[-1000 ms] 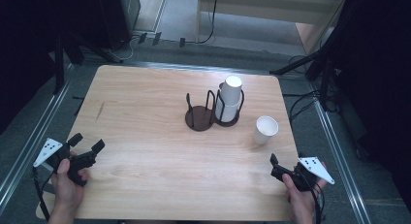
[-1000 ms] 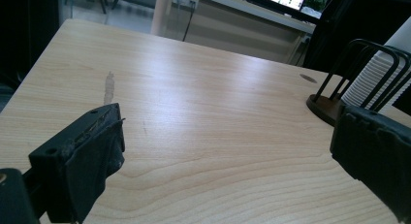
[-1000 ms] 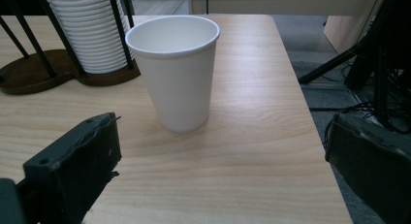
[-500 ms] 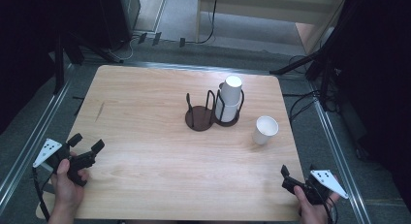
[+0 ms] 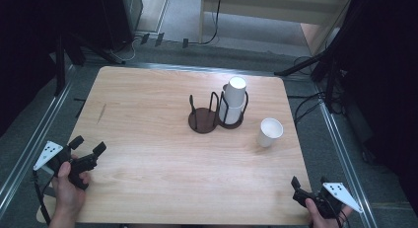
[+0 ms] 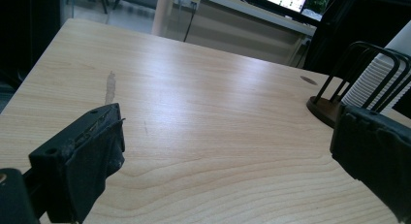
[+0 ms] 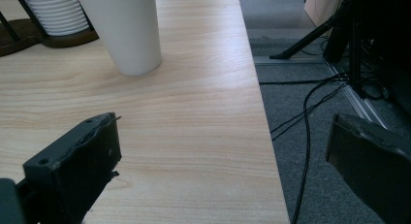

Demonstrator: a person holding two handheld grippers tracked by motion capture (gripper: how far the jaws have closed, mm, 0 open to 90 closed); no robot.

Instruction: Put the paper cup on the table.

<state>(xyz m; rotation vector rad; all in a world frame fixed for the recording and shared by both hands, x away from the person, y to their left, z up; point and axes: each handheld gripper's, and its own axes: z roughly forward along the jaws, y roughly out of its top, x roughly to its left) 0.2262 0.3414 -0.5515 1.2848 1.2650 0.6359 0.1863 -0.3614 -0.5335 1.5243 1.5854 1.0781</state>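
A dark wire cup holder [image 5: 203, 123] stands at the table's middle, its left ring empty. Its right ring holds a stack of white cups [image 5: 232, 102], which also rises at the right of the left gripper view as the stack [image 6: 383, 83]. A single white cup [image 5: 269, 132] stands upright on the table to the right of the holder, and it is close ahead as the cup [image 7: 127, 30] in the right gripper view. My left gripper [image 5: 88, 148] rests near the front left edge, open and holding nothing. My right gripper [image 5: 309, 183] is at the front right corner, open and holding nothing, half over the table's edge.
The wooden table [image 5: 148, 154] has bare board between the grippers and the holder. Metal rails run along both sides. Cables [image 7: 310, 112] lie on the grey floor past the right edge. A faint smear [image 6: 110, 86] marks the board at the left.
My right gripper has drawn back toward the near right corner, farther from the single cup. The left gripper, the cups and the holder have stayed put.
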